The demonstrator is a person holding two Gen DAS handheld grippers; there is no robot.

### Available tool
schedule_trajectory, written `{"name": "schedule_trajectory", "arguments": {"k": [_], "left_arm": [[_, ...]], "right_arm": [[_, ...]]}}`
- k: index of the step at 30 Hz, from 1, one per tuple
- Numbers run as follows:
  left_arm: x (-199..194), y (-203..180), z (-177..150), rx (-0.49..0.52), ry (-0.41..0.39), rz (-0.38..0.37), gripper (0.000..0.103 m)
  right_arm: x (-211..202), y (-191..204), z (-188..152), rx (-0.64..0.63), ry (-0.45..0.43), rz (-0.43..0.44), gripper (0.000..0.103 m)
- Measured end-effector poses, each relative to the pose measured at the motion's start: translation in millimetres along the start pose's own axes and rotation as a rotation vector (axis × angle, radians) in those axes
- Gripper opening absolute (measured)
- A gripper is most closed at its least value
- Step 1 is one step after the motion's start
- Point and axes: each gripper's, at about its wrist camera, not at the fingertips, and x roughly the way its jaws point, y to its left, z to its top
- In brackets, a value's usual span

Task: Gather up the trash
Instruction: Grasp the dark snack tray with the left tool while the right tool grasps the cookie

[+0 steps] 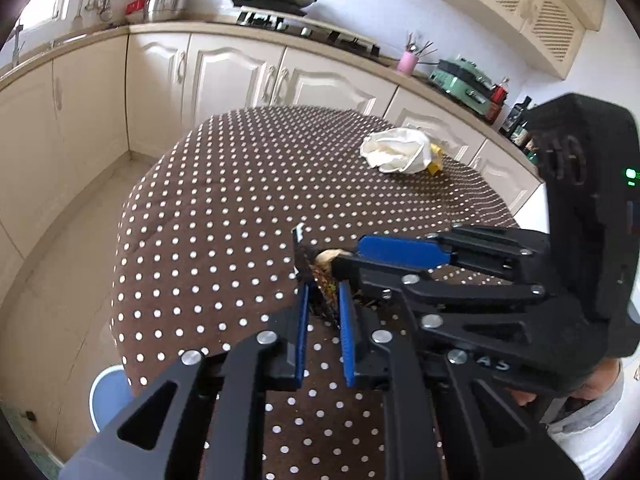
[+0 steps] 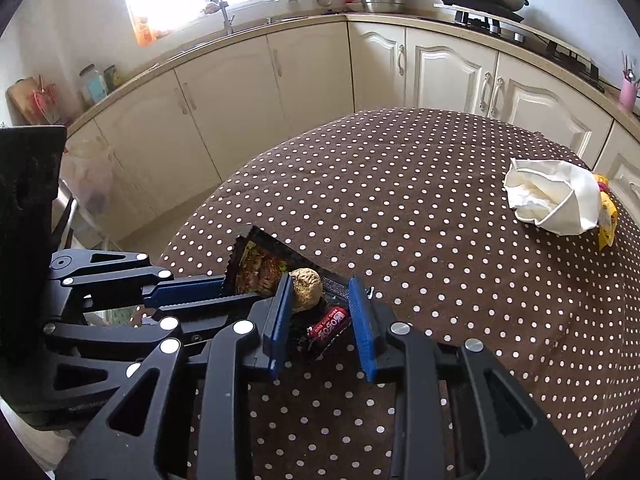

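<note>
On the brown polka-dot tablecloth (image 2: 440, 280) lies a black snack wrapper (image 2: 260, 264). My left gripper (image 1: 323, 288) is shut on its near edge, and in the right wrist view it reaches in from the left. A tan crumpled ball (image 2: 306, 290) and a small red wrapper (image 2: 328, 326) rest on the black wrapper, between the fingers of my right gripper (image 2: 320, 282). The jaws stand apart. The ball lies against the left finger and the right pad is clear of both. A crumpled white paper bag (image 2: 552, 200) with a yellow wrapper (image 2: 606, 216) behind it sits at the far right.
Cream kitchen cabinets (image 2: 312, 80) and a counter with a stove and pots run behind the table. The table's rounded edge (image 1: 120, 280) drops to the floor on the left, with a blue stool (image 1: 108, 392) below it. A person's hand (image 1: 592, 384) holds the right gripper.
</note>
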Motion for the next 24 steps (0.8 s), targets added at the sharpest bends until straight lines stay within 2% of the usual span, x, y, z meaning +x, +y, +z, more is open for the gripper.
{"name": "schedule_trajectory", "arguments": {"k": [2, 3, 6, 10, 13, 18, 20, 22, 23, 24], "left_arm": [[-2.8, -1.9, 0.9, 0.010, -0.016, 0.008, 0.012], [-5.1, -3.0, 1.6, 0.015, -0.024, 0.012, 0.010], [-11.5, -5.2, 5.6, 0.025, -0.037, 0.068, 0.009], [-25.8, -0.5, 10.3, 0.022, -0.061, 0.081, 0.009], [-31.4, 0.4, 10.1, 0.019, -0.063, 0.104, 0.009], [-37.1, -3.2, 6.4, 0.020, -0.057, 0.103, 0.009], [-37.9, -4.5, 4.6, 0.025, -0.053, 0.109, 0.009], [-38.9, -3.7, 1.1, 0.022, -0.048, 0.110, 0.008], [-39.6, -2.3, -1.1, 0.019, -0.046, 0.113, 0.008], [-40.1, -1.1, -1.8, 0.014, -0.046, 0.113, 0.008]], "right_arm": [[-2.3, 0.9, -0.5, 0.006, -0.012, -0.027, 0.033], [-5.2, 0.8, -1.0, 0.016, -0.033, -0.081, 0.036], [-9.0, -0.3, -5.1, 0.036, -0.050, -0.168, 0.036], [-12.5, -8.4, -12.2, 0.091, -0.058, -0.166, 0.038], [-20.3, -8.9, -14.4, 0.111, -0.085, -0.131, 0.045], [-25.7, 7.8, -5.9, 0.110, -0.106, -0.076, 0.051], [-19.1, 20.0, -3.6, 0.082, -0.086, -0.058, 0.051], [-8.3, 27.4, -2.8, 0.072, -0.051, -0.080, 0.049], [-2.1, 27.4, -3.0, 0.083, -0.033, -0.070, 0.043], [1.6, 27.5, -4.2, 0.091, -0.020, -0.063, 0.030]]}}
